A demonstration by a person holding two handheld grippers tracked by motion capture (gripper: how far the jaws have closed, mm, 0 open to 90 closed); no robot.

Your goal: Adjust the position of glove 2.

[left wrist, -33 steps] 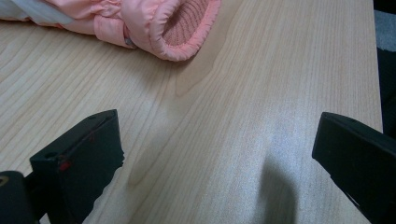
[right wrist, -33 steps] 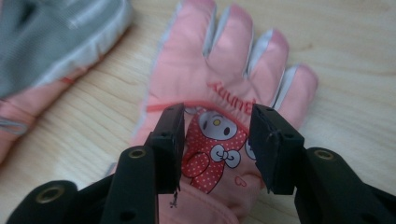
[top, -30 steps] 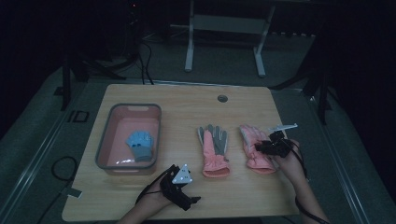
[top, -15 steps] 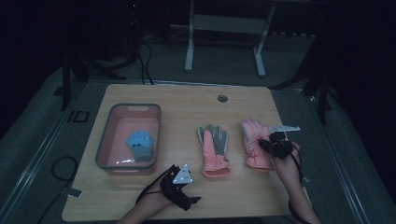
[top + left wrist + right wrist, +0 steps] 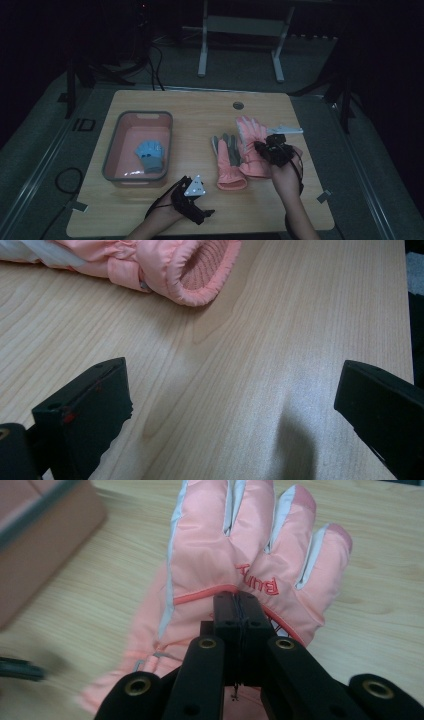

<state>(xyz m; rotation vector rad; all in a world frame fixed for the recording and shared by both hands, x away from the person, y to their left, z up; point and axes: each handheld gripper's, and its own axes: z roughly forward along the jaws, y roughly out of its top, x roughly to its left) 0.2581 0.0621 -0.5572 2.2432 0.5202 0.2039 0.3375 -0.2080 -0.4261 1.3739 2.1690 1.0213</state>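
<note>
Right gripper (image 5: 235, 610) is clamped on the back of the pink glove (image 5: 252, 145), fingers pointing away; its mate, the grey-palmed glove (image 5: 229, 162), lies just left, nearer the wide-open, empty left gripper (image 5: 192, 202); bin (image 5: 112, 165) farther left.

Wooden counter (image 5: 200, 107) carries a pink bin (image 5: 120, 150) with grey rim at left; a blue glove (image 5: 150, 154) lies inside. A round grommet (image 5: 238, 105) sits near the counter's far edge.
</note>
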